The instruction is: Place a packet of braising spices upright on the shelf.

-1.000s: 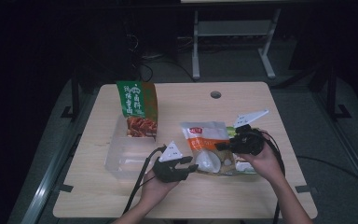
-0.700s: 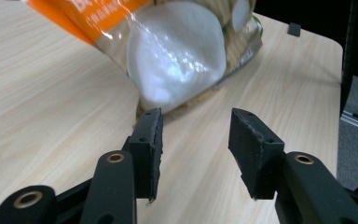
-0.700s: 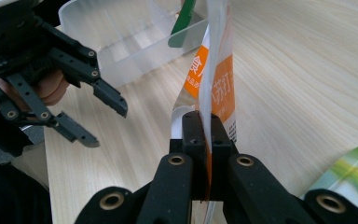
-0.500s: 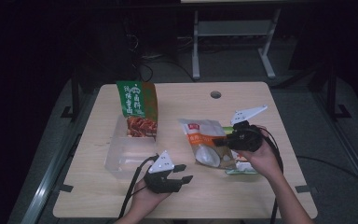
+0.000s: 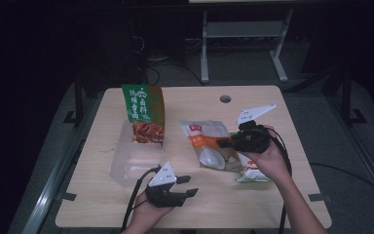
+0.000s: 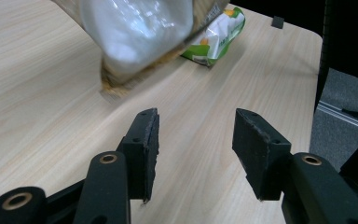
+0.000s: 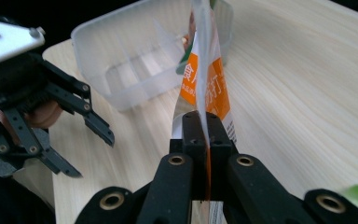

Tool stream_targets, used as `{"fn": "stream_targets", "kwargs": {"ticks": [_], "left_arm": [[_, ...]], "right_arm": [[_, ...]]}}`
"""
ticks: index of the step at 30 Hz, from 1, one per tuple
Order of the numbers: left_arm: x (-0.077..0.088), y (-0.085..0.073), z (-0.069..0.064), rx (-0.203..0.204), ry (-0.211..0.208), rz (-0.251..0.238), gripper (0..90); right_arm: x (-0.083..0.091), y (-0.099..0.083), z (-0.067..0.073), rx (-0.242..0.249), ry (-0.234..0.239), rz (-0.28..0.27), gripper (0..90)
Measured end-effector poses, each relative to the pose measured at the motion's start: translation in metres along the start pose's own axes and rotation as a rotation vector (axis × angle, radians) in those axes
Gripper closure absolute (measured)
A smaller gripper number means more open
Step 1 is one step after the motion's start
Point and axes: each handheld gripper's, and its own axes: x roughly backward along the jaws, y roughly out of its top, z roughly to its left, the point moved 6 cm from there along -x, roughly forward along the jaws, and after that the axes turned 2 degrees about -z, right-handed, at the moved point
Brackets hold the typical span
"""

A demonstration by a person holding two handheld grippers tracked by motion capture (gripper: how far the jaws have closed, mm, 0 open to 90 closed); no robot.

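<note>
at the near edge of the tabletop [image 5: 272,102], the left gripper [image 5: 189,185] lies low over the wood in the person's left hand, its fingers [image 6: 145,140] spread with nothing but bare wood grain between them; they have just been opening wider. its grey three-cornered plate points away from the person, and its cable loops back toward the near edge.

just beyond it, toward the left side, sits a clear plastic container [image 5: 136,158], open-topped and see-through, with shallow ribs on its floor in the right gripper view.

to the right of that, the right gripper [image 5: 226,144] has its fingers [image 7: 192,128] pressed tight together on the edge of an orange and white snack bag [image 5: 209,144]. the bag hangs edge-on from the pinch in the right gripper view, lifted and tilted, with its pale, clear lower part toward the left gripper. it sits between the container and the right hand, about mid-table.

under the right hand, a green and white packet [image 5: 251,174] lies flat on the wood, partly covered by the hand and the lifted bag.

farther back, touching the container's far wall, a green snack pouch [image 5: 143,113] stands upright, with red-brown food pictured on its lower half.

near the far edge is a small round hole [image 5: 225,99] in the tabletop.
</note>
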Motion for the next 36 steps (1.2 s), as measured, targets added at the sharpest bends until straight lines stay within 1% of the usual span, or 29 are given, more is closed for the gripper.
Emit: {"fn": "stream_targets", "kwargs": {"ticks": [5, 7, 10, 11, 16, 18, 20, 21, 23, 24, 25, 28, 29, 31, 33, 35, 36], "left_arm": [[0.003, -0.003, -0.002, 0.001, -0.006, 0.008, 49.8], [0.004, -0.004, -0.002, 0.003, -0.008, 0.009, 49.3], [0.007, -0.006, -0.002, -0.003, -0.013, 0.024, 48.4], [0.007, -0.007, -0.002, 0.004, -0.013, 0.015, 48.3], [0.009, -0.009, -0.003, -0.001, -0.020, 0.015, 47.1], [0.009, -0.009, -0.004, 0.005, -0.026, 0.014, 46.9], [0.009, -0.010, -0.004, 0.000, -0.028, 0.018, 46.5], [0.009, -0.010, -0.005, 0.002, -0.032, 0.007, 46.2], [0.009, -0.010, -0.005, 0.000, -0.037, 0.008, 46.0], [0.009, -0.010, -0.005, -0.001, -0.037, 0.005, 45.8], [0.009, -0.011, -0.006, 0.007, -0.043, 0.002, 45.3], [0.008, -0.011, -0.007, 0.008, -0.046, 0.001, 44.4], [0.008, -0.011, -0.007, 0.004, -0.045, 0.003, 44.0], [0.008, -0.011, -0.008, 0.004, -0.053, -0.007, 43.9], [0.009, -0.011, -0.009, 0.004, -0.059, -0.005, 43.7], [0.008, -0.012, -0.010, -0.008, -0.063, -0.004, 43.6], [0.008, -0.012, -0.010, -0.009, -0.065, -0.003, 43.5]], "right_arm": [[0.000, 0.012, 0.003, 0.025, 0.002, -0.013, 90.0], [-0.001, 0.018, 0.005, 0.032, 0.008, -0.021, 90.0], [-0.003, 0.029, 0.010, 0.038, 0.026, -0.027, 90.0], [-0.004, 0.032, 0.012, 0.037, 0.029, -0.028, 90.0], [-0.008, 0.047, 0.017, 0.060, 0.042, -0.040, 90.0], [-0.010, 0.053, 0.019, 0.072, 0.045, -0.044, 90.0], [-0.013, 0.058, 0.021, 0.080, 0.045, -0.043, 90.0], [-0.014, 0.061, 0.022, 0.087, 0.050, -0.045, 90.0], [-0.016, 0.063, 0.022, 0.096, 0.052, -0.047, 90.0], [-0.018, 0.066, 0.022, 0.102, 0.056, -0.049, 90.0], [-0.022, 0.071, 0.024, 0.106, 0.063, -0.054, 90.0], [-0.026, 0.076, 0.026, 0.109, 0.072, -0.056, 90.0], [-0.030, 0.080, 0.028, 0.113, 0.077, -0.058, 90.0], [-0.033, 0.084, 0.029, 0.121, 0.083, -0.063, 90.0], [-0.036, 0.088, 0.031, 0.124, 0.087, -0.064, 90.0], [-0.039, 0.092, 0.033, 0.113, 0.097, -0.070, 90.0], [-0.041, 0.094, 0.033, 0.117, 0.097, -0.072, 90.0]]}}
